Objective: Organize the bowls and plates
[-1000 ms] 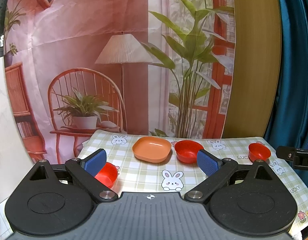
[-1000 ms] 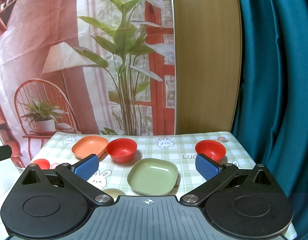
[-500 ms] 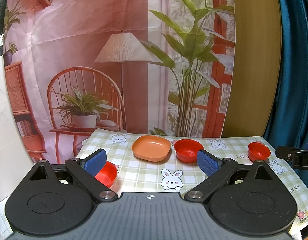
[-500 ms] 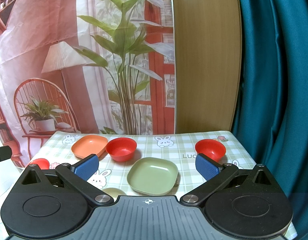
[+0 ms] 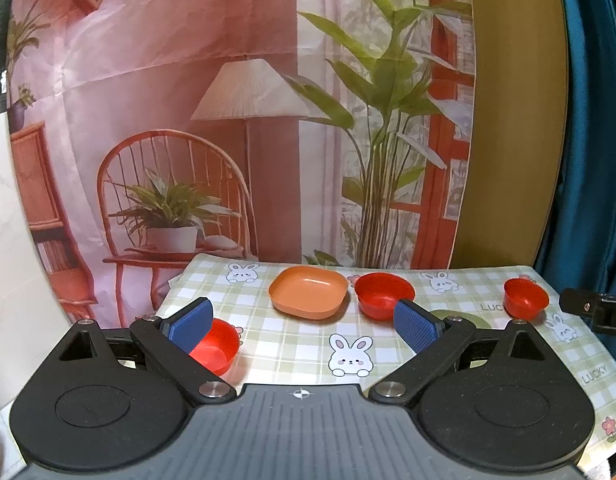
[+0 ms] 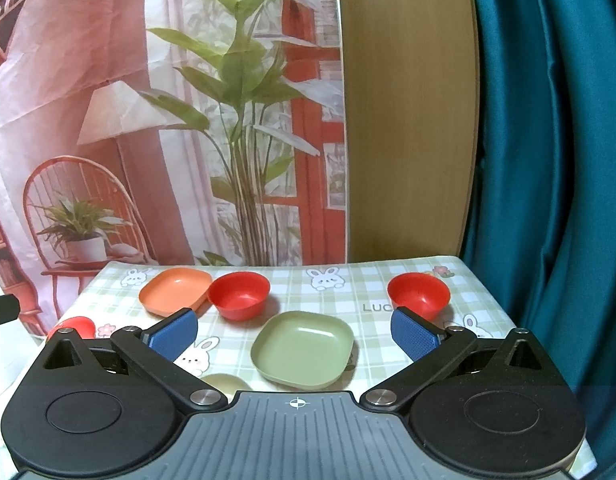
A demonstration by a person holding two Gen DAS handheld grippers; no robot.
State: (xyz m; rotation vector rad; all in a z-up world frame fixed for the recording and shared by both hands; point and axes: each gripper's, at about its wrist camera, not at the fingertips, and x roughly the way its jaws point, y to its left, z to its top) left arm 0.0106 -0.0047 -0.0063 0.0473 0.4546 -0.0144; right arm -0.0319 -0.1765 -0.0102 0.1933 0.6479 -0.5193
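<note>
Plainly, nothing was yet gathered: both hand-held grippers hovered above the near edge of the checked bunny-print tablecloth [image 6: 347, 292], each with its blue-padded jaws spread wide and empty. The right gripper [image 6: 294, 334] pointed almost straight at the shallow, square, sage-green plastic plate [image 6: 304, 346], which lay just ahead between its open pads and was clearly nearer this hand than the other. Beyond it, well apart, sat a matching orange square plate [image 6: 175, 290] with a round red plastic bowl [image 6: 239, 294] just beside it, and a second red bowl [image 6: 419, 294] off to the right. The left gripper [image 5: 302, 326] had a third red bowl [image 5: 216, 346] close beside its left pad [image 5: 190, 324]. Judging by this, the green plate looked the right hand's likeliest first pick, needing a forward, downward reach
</note>
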